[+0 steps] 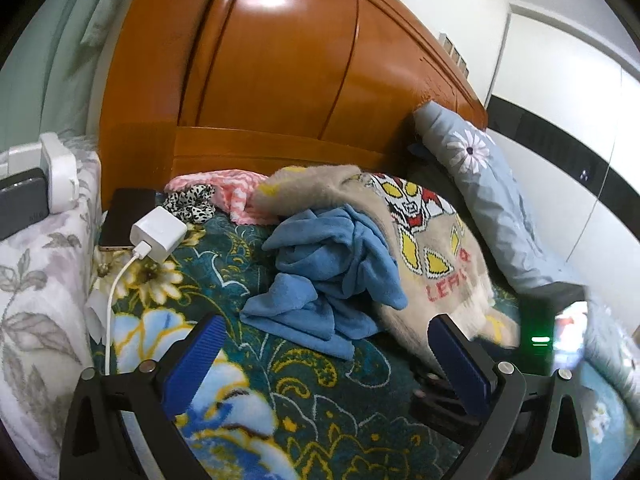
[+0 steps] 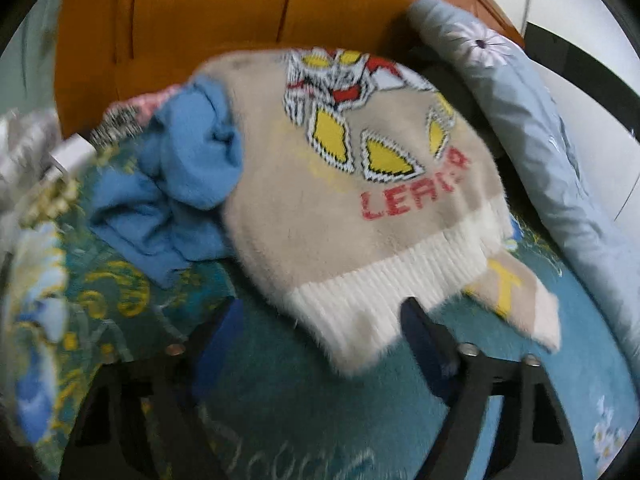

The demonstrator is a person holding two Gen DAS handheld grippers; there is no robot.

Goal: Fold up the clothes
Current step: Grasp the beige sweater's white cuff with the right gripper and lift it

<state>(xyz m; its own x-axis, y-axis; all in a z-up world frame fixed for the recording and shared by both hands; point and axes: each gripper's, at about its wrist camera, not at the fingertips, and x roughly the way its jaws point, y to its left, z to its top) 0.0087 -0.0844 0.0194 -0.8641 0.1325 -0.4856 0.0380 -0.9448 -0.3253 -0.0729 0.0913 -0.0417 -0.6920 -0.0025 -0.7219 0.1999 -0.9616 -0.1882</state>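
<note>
1. the fuzzy beige knit sweater with the cartoon robot print and white ribbed hem [image 2: 320, 200] is lying rumpled on the dark teal floral blanket [image 2: 280, 380], right ahead of the right gripper [image 2: 320, 320]. the hem corner droops down between its two blue-padded fingers.
2. right jaws are spread wide with nothing pinched. the white hem sits in the gap but the pads don't look like they're pressing on it. the right wrist view is smeared, so take that with a grain of salt.
3. left gripper [image 1: 332, 344] is also wide open and empty. the crumpled blue fleece garment [image 1: 328, 276] is just beyond its fingertips, slightly toward its right finger, and the sweater is off past that finger.
4. i'd say the step in hand is grabbing the sweater by the hem to pull it out flat. to do it well: get the ribbed edge deep between the pads, not just the fuzz, or it'll slip when you lift.
5. the blue fleece is tucked against the sweater's far-left side, so lift slowly or it'll get dragged along.
6. have the left jaws take the other end of the hem so it spreads evenly.
7. keep clear of the white charger block [image 1: 158, 234] and its cable off past the left finger.
</note>
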